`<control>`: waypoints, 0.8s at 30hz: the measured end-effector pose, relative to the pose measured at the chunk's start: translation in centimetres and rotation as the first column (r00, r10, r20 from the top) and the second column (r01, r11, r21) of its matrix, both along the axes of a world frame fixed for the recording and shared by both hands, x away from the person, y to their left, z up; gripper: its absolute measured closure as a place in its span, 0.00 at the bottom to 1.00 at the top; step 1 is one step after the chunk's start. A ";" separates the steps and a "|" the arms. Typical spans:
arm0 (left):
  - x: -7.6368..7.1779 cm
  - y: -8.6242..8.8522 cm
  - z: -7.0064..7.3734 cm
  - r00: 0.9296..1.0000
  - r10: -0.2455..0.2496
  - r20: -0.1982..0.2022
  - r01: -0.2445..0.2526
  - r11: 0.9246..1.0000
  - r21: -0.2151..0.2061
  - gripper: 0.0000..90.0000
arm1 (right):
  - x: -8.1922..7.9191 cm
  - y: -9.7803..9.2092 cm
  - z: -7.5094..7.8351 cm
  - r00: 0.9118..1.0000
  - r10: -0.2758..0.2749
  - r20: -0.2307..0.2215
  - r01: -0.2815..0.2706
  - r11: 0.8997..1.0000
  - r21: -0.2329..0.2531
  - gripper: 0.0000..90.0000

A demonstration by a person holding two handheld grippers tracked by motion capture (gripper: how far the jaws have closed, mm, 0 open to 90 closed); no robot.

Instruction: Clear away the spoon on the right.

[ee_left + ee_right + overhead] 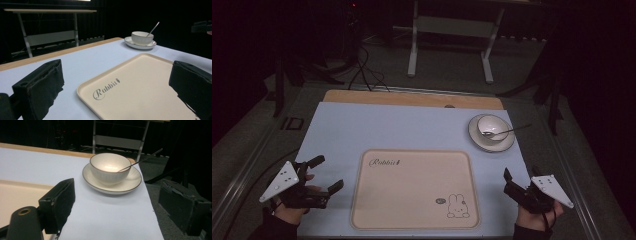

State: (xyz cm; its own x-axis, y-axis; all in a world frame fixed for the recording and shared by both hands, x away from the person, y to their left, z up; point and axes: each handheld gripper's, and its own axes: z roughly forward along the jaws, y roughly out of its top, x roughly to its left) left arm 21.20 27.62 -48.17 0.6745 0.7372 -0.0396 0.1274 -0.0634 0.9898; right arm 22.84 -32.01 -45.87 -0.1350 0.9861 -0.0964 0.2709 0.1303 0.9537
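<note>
The bowl (pixel 489 125) sits on a saucer (pixel 508 142) in the upper right of the high view, near the table's right edge, with a spoon (pixel 512 131) resting in it, its handle slanting out to the right. Bowl and saucer look like glazed ceramic: probably stiff, fairly heavy, slippery under the pads and breakable if dropped. The spoon looks thin and light, and would likely slide or rattle if the bowl tips. The bowl's rim, on the side away from the spoon, seems the fairest place for a jaw pinch; the saucer's low lip offers less purchase.

The right gripper (pixel 515 183) hovers at lower right, jaws spread wide and empty, pointed at the bowl, which shows in the centre of its own view (pixel 110 168). The left gripper (pixel 325 175) hovers at lower left, also wide open and holding nothing.

A beige tray (pixel 362 210) printed with a rabbit lies in the lower centre, apart from the saucer. Nothing stands between the right gripper and the bowl, though the dim light leaves the far edge unclear.
</note>
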 end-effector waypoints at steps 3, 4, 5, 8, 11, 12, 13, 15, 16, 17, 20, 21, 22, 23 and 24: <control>-0.1 0.0 0.1 1.000 0.002 0.007 -0.002 1.000 0.004 0.00 | 0.0 0.1 0.1 1.000 0.008 -0.005 -0.008 1.000 0.010 0.16; -0.1 0.0 0.1 1.000 0.000 0.009 0.000 1.000 0.004 0.00 | -0.1 0.2 0.2 1.000 0.013 -0.007 -0.013 1.000 0.014 0.15; -0.1 0.0 0.1 1.000 -0.001 0.010 0.001 1.000 0.005 0.00 | -0.1 0.2 0.2 1.000 0.018 -0.006 -0.018 1.000 0.022 0.15; -0.1 -0.1 0.1 1.000 -0.006 0.010 0.006 1.000 0.007 0.00 | -0.2 0.5 0.6 0.999 0.041 -0.001 -0.041 0.999 0.016 0.14; -0.1 -0.1 0.1 1.000 -0.009 0.010 0.009 1.000 0.008 0.00 | -0.4 0.9 0.9 0.998 0.060 0.015 -0.060 0.998 0.005 0.14; -0.1 -0.1 0.1 1.000 -0.009 0.011 0.009 1.000 0.008 0.00 | -0.4 1.0 1.1 0.997 0.067 0.026 -0.067 0.998 -0.005 0.14; -0.1 -0.1 0.1 1.000 -0.008 0.011 0.008 1.000 0.007 0.00 | -0.4 1.1 1.2 0.997 0.072 0.029 -0.072 0.997 -0.010 0.14; -0.1 -0.1 0.1 1.000 -0.009 0.010 0.009 1.000 0.007 0.00 | -0.4 1.2 1.4 0.996 0.079 0.032 -0.079 0.997 -0.011 0.14; -0.1 -0.1 0.1 1.000 -0.009 0.009 0.009 1.000 0.006 0.00 | -0.4 1.4 1.7 0.995 0.086 0.045 -0.086 0.996 -0.010 0.14; -0.1 0.0 0.1 1.000 -0.010 0.008 0.010 1.000 0.003 0.00 | -0.3 1.4 1.9 0.995 0.088 0.046 -0.088 0.996 -0.012 0.13; -0.1 0.0 0.1 1.000 -0.010 0.006 0.010 1.000 0.002 0.00 | 0.0 1.3 2.5 0.993 0.105 0.062 -0.105 0.994 -0.007 0.13; -0.1 -0.1 0.1 1.000 -0.011 0.007 0.011 1.000 0.003 0.00 | 0.1 1.3 2.7 0.993 0.103 0.059 -0.102 0.995 -0.015 0.13; -0.1 -0.1 0.1 1.000 -0.011 0.007 0.011 1.000 0.003 0.00 | 0.1 1.3 2.7 0.993 0.103 0.059 -0.102 0.995 -0.015 0.13; -0.1 -0.1 0.1 1.000 -0.012 0.007 0.012 1.000 0.004 0.00 | 0.4 1.3 2.9 0.993 0.107 0.049 -0.106 0.994 -0.020 0.13; -0.1 -0.1 0.1 1.000 -0.013 0.007 0.013 1.000 0.004 0.00 | 0.8 1.1 3.2 0.995 0.098 0.028 -0.098 0.995 -0.005 0.12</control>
